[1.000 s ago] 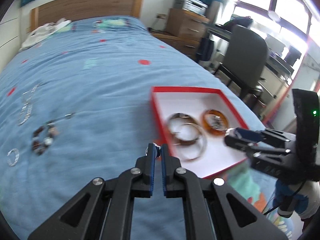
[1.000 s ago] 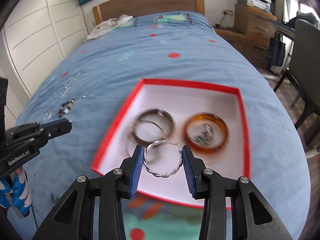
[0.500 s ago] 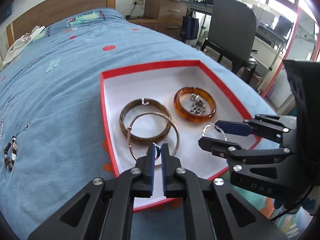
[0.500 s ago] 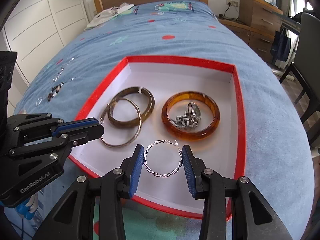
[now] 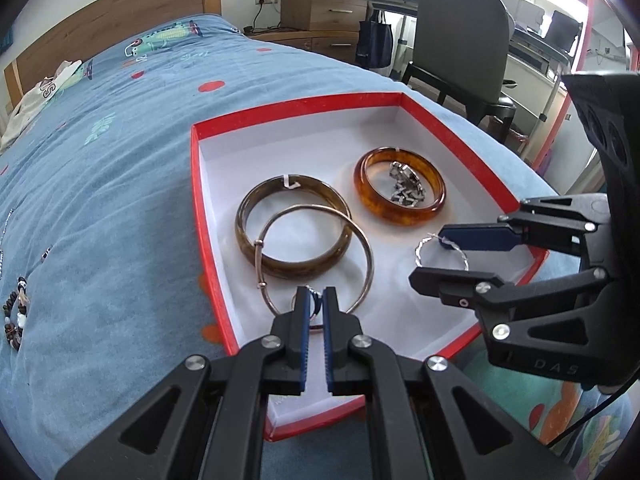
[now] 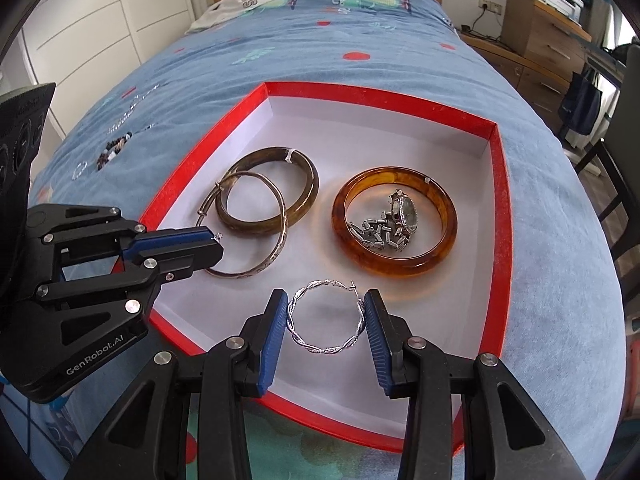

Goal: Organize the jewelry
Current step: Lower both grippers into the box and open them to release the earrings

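A red box with a white inside (image 5: 195,184) (image 6: 505,240) lies on the blue bed. It holds a dark olive bangle (image 5: 256,200) (image 6: 310,184), a thin metal bangle (image 5: 366,248) (image 6: 282,220), and an amber bangle (image 5: 400,216) (image 6: 400,268) with a watch (image 5: 406,184) (image 6: 406,212) inside it. My right gripper (image 6: 325,322) (image 5: 448,254) is shut on a twisted silver hoop earring (image 6: 326,348) (image 5: 420,248) over the box's near part. My left gripper (image 5: 315,304) (image 6: 214,246) is shut on a small piece of jewelry (image 5: 316,306), mostly hidden, over the box's near left corner.
Loose jewelry lies on the bed left of the box: a beaded bracelet (image 5: 16,320) (image 6: 114,150), a small ring (image 6: 80,169) and a chain (image 6: 130,114). A chair (image 5: 460,36) and dresser (image 5: 320,12) stand beyond the bed's right edge. White clothing (image 6: 240,4) lies by the headboard.
Both grippers moved forward over the red box, carrying their pieces. The left gripper swung right from the bed to the box's near left corner.
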Available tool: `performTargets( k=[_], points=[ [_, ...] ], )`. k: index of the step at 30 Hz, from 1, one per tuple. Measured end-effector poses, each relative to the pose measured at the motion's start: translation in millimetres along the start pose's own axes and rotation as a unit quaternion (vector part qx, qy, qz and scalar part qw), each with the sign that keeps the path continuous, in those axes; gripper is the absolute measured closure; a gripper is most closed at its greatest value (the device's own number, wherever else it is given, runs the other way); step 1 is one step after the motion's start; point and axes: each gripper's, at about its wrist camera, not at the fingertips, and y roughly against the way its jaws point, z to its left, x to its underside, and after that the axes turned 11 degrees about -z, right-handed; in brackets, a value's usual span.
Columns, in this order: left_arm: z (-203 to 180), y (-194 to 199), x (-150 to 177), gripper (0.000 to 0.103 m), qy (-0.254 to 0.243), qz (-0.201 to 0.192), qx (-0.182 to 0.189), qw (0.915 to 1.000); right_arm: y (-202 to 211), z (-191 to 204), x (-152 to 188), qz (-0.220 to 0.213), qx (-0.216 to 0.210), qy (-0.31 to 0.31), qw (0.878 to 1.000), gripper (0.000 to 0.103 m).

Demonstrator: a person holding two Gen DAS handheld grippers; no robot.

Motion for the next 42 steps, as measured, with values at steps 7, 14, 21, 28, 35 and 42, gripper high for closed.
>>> performTargets(
  k=[7, 14, 21, 28, 35, 42],
  points=[
    [-4.9, -2.1, 3.2, 0.097, -0.017, -0.003, -0.006, 0.9998, -1.8, 0.9, -0.6, 0.010, -0.003, 0.018, 1.000, 0.064],
    [-7.0, -3.8, 4.0, 0.097, -0.026, -0.009, -0.012, 0.9995, -1.2, 0.7, -0.3, 0.011, -0.005, 0.025, 1.000, 0.065],
    [-7.2, -4.3, 4.4, 0.096, -0.024, -0.010, -0.009, 0.9996, -0.8, 0.4, 0.2, 0.009, -0.008, 0.028, 1.000, 0.065],
    [-6.8, -3.4, 2.5, 0.096, -0.017, -0.008, -0.004, 0.9998, -0.4, 0.4, -0.1, 0.008, -0.009, 0.027, 1.000, 0.064],
    [-6.8, -3.6, 2.3, 0.096, -0.017, -0.007, -0.005, 0.9998, -0.4, 0.4, 0.2, 0.008, -0.009, 0.027, 1.000, 0.063],
    [-7.0, -3.6, 2.5, 0.096, -0.017, -0.007, -0.004, 0.9998, -0.2, 0.5, 0.2, 0.008, -0.009, 0.027, 1.000, 0.063]
  ],
)
